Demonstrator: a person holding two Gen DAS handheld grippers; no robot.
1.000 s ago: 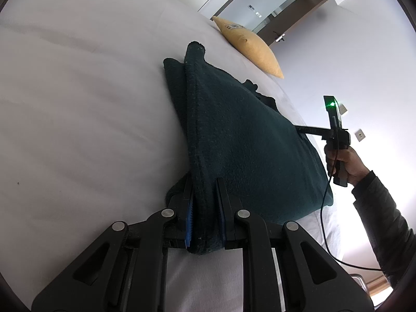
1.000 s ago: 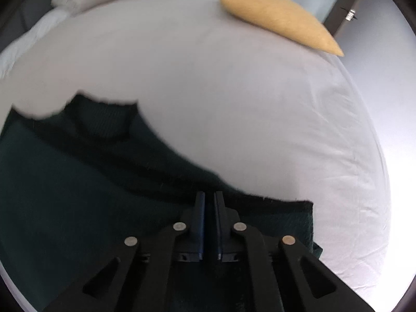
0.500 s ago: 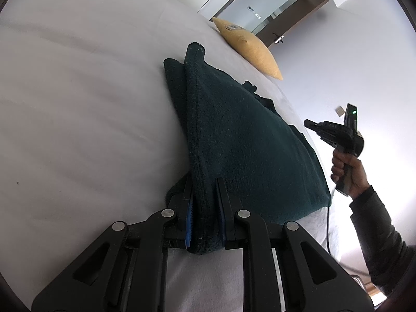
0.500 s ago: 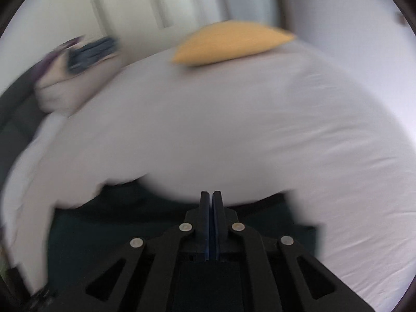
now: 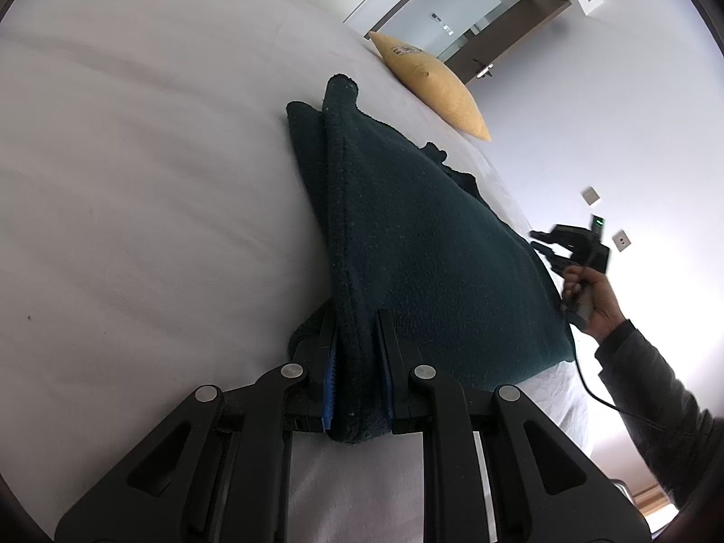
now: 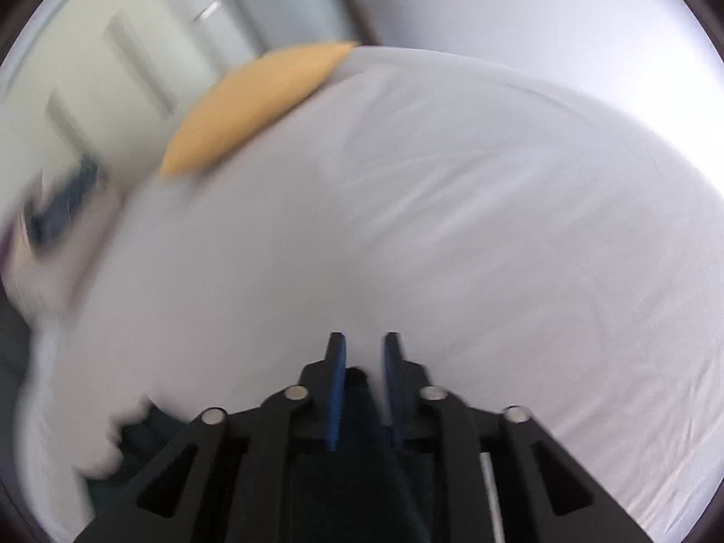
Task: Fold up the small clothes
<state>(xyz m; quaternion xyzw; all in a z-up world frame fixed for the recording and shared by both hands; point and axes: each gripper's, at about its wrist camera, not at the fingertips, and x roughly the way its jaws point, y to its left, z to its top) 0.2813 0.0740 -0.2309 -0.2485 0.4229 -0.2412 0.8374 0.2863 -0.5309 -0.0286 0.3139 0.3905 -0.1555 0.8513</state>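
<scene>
Fold half done: left gripper [image 5: 357, 371] fingers pinch dark green garment [image 5: 425, 244] hem; right gripper [image 6: 364, 389] fingers, just parting w/ nothing gripped, need next corner, 3 o'clock.

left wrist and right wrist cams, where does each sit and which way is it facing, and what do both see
Left wrist: on the left gripper, looking along the bed over the dark green cloth it clamps; the person's right hand and sleeve show.
Right wrist: on the right gripper, angled down at the bed, blurred; only its own fingers show.
Shared: bed, cloth, yellow pillow.
</scene>
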